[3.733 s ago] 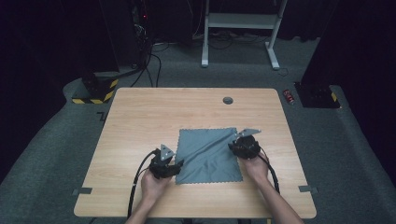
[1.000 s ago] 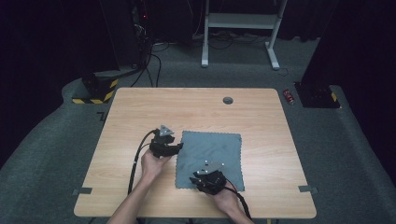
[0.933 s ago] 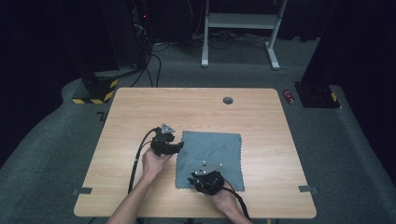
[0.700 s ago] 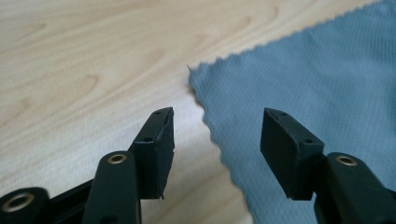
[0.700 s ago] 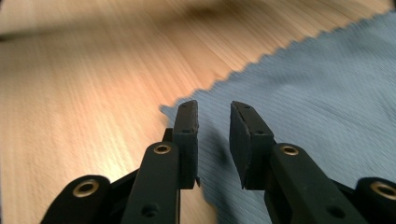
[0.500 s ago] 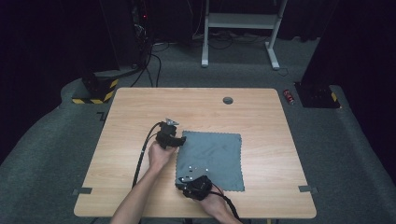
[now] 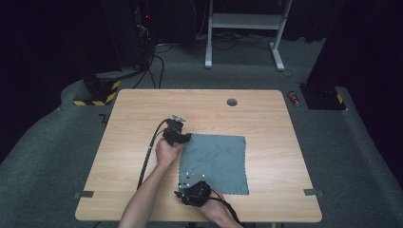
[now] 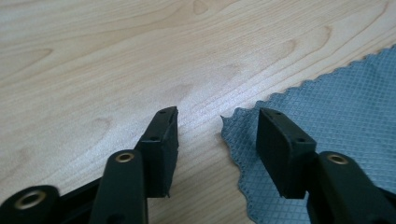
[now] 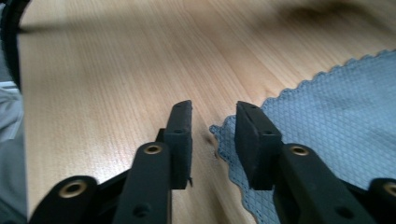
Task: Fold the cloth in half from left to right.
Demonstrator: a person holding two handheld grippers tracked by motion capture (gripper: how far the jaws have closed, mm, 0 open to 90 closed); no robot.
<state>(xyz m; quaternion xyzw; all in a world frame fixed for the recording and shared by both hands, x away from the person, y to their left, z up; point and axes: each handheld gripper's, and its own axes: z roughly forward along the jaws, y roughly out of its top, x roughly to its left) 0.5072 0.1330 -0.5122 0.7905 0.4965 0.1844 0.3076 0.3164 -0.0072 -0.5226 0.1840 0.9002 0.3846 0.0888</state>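
While flat on the pale wood-grain worktop (image 7: 133, 142), lies spread as a near-square sheet: grey cloth (image 7: 216, 161), woven in a fine diamond grid, edges cut in small scallops. Sits toward the near middle of the worktop. At its far left corner, left gripper (image 8: 217, 135), matte black jaws released and parted, one blocky pad on bare wood, the other over the fabric, the wavy corner tip between them. At its near left corner, right gripper (image 9: 212, 137), jaws likewise unclenched with a narrower gap, straddling that scalloped corner. Brass-coloured rivets on both sets of arms. Round dark grommet (image 7: 232, 101) in the far worktop.
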